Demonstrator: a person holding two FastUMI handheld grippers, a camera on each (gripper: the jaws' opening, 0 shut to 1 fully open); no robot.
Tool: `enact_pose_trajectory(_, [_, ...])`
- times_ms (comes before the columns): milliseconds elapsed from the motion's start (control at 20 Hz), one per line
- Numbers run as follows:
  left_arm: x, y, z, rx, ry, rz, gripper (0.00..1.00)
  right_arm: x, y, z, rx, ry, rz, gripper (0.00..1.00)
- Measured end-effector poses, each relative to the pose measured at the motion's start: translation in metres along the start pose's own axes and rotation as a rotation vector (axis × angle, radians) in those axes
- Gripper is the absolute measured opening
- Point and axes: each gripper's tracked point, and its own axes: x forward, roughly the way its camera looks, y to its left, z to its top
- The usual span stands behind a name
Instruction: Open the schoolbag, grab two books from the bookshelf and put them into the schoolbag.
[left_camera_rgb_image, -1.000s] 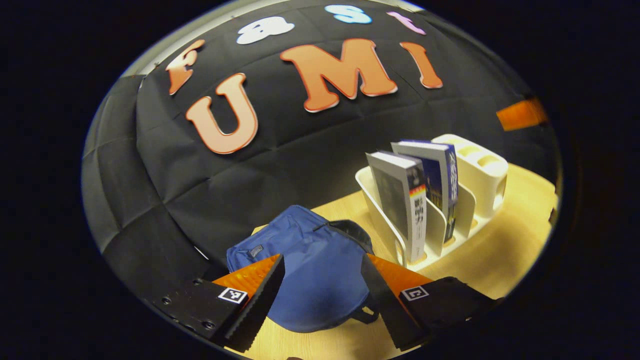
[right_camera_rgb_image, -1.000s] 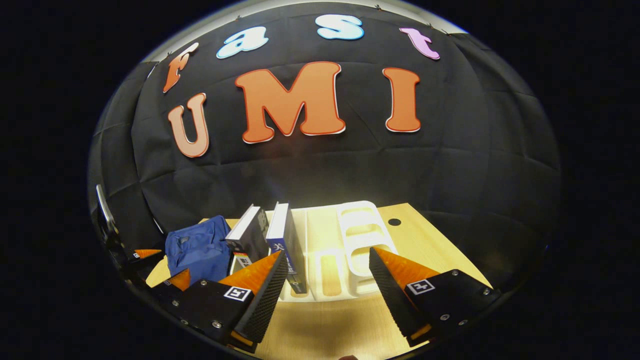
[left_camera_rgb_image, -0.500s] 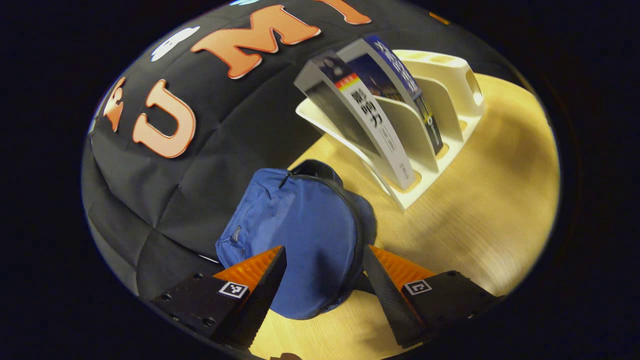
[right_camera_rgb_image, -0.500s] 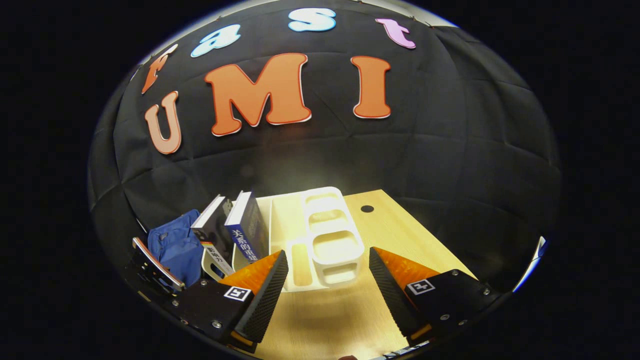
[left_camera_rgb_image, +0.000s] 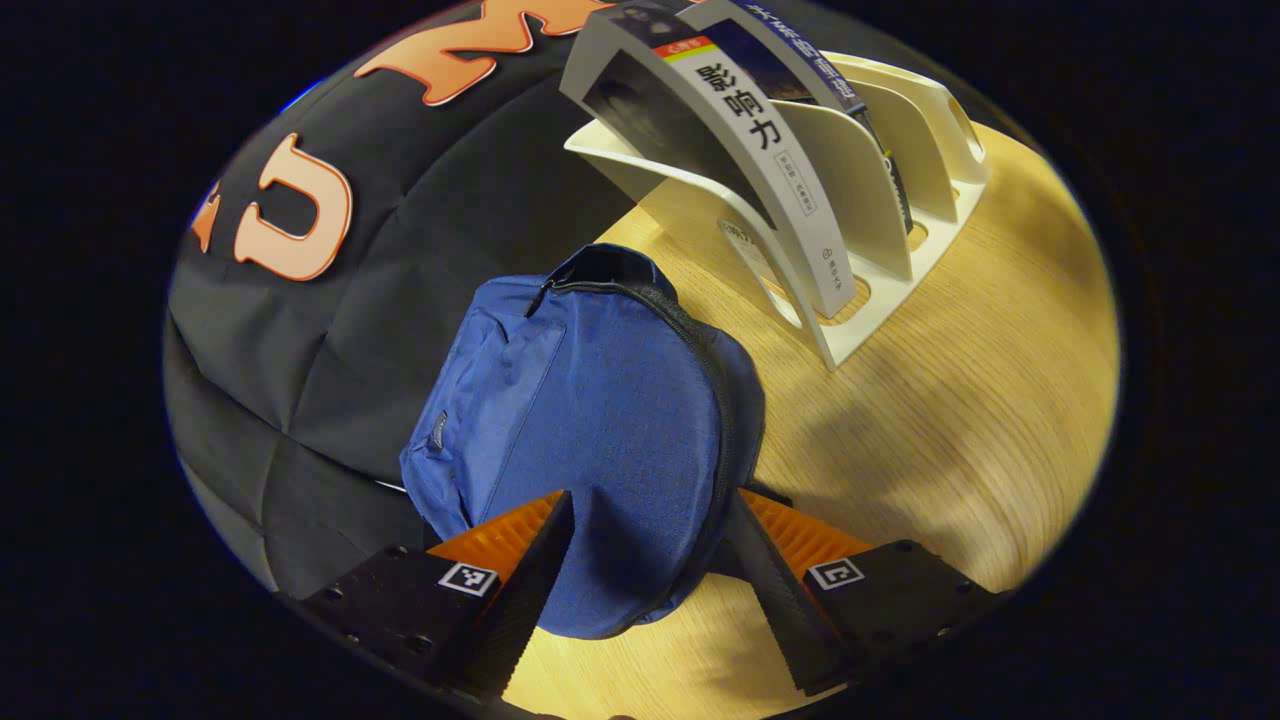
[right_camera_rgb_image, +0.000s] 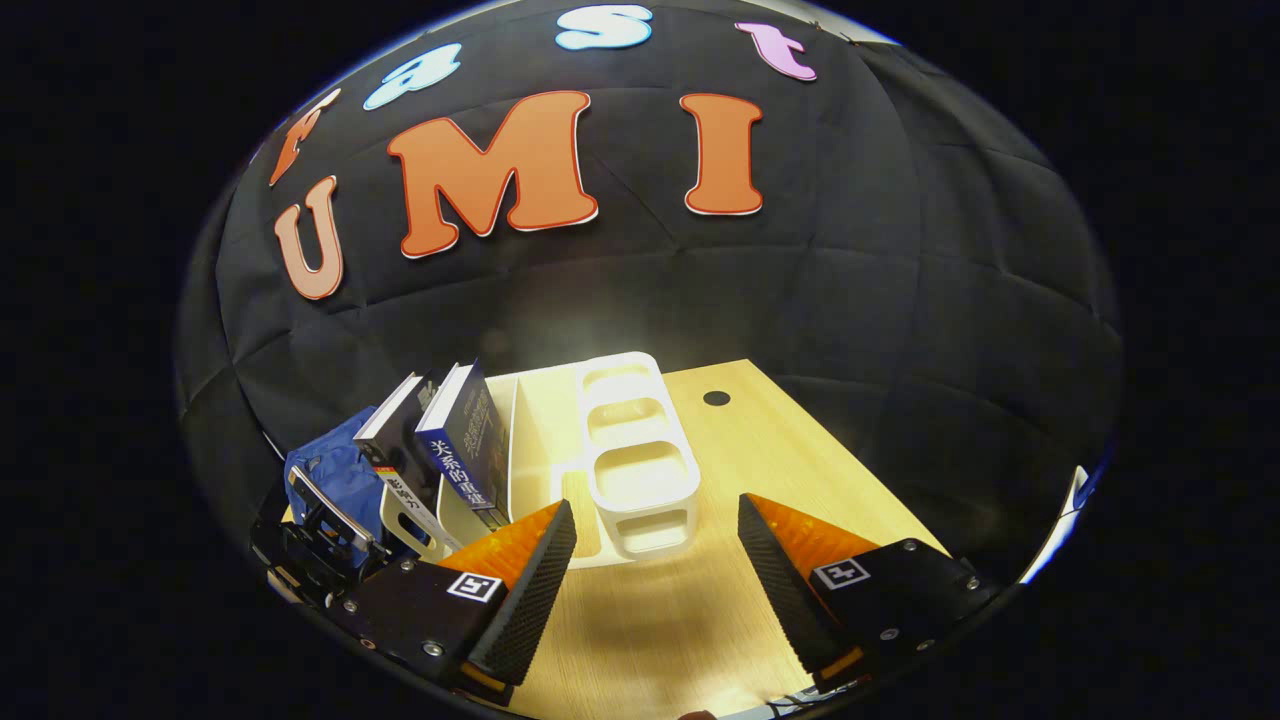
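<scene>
1. Schoolbag (left_camera_rgb_image: 590, 440) lies zipped on the wooden table (left_camera_rgb_image: 960, 420), just beside the white bookshelf (left_camera_rgb_image: 880, 200)
2. Left gripper (left_camera_rgb_image: 645, 570) hangs above it, jaws wide, holding nothing
3. Best aim now: the zipper (left_camera_rgb_image: 690, 340), pinch the pull, I reckon
4. Right gripper (right_camera_rgb_image: 655, 580) gapes empty near the rack, two books (right_camera_rgb_image: 440, 450) waiting

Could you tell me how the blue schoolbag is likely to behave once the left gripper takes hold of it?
The schoolbag looks like soft fabric that slumps on the table, so it will probably sag and fold rather than lift as one piece. It seems flat and nearly empty, hence likely light. With the left gripper open over it, a pinch would probably gather cloth only.
</scene>
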Motion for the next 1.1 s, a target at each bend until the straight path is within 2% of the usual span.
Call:
enact_pose_trajectory(100, [0.001,-0.003,0.000,-0.013,0.003,-0.016,0.95,0.003,0.007,-0.002,0.000,0.010,0.015,0.97])
enact_pose_trajectory(250, [0.001,-0.002,0.004,0.001,0.004,0.000,0.59,0.003,0.019,0.003,-0.002,-0.004,0.050,0.97])
enact_pose_trajectory(400, [0.005,-0.002,0.005,0.027,0.012,-0.006,0.44,0.005,0.023,0.003,-0.004,0.000,0.063,0.97])
enact_pose_trajectory(450, [0.008,-0.004,0.004,0.045,0.018,-0.020,0.42,0.005,0.023,0.004,-0.001,0.001,0.062,0.97])
enact_pose_trajectory(500, [0.008,-0.001,0.001,0.062,0.038,-0.018,0.19,0.006,0.023,0.005,0.000,-0.003,0.063,0.97])
enact_pose_trajectory(550, [0.009,-0.003,0.001,0.072,0.047,-0.036,0.07,0.007,0.023,0.005,0.003,-0.004,0.063,0.97])
enact_pose_trajectory(650, [0.006,-0.002,0.004,0.094,0.033,-0.070,0.04,0.008,0.023,0.006,0.010,0.005,0.068,0.97])
enact_pose_trajectory(800, [0.003,-0.001,0.002,0.060,0.023,-0.133,0.01,0.012,0.024,0.007,0.012,0.007,0.081,0.97])
enact_pose_trajectory(1000, [-0.010,0.001,0.008,-0.039,0.037,-0.327,0.01,0.016,0.032,0.010,0.036,0.013,0.094,0.97])
enact_pose_trajectory(1100, [-0.015,0.011,0.014,-0.036,0.030,-0.398,0.01,0.017,0.035,0.012,0.045,0.023,0.084,0.97])
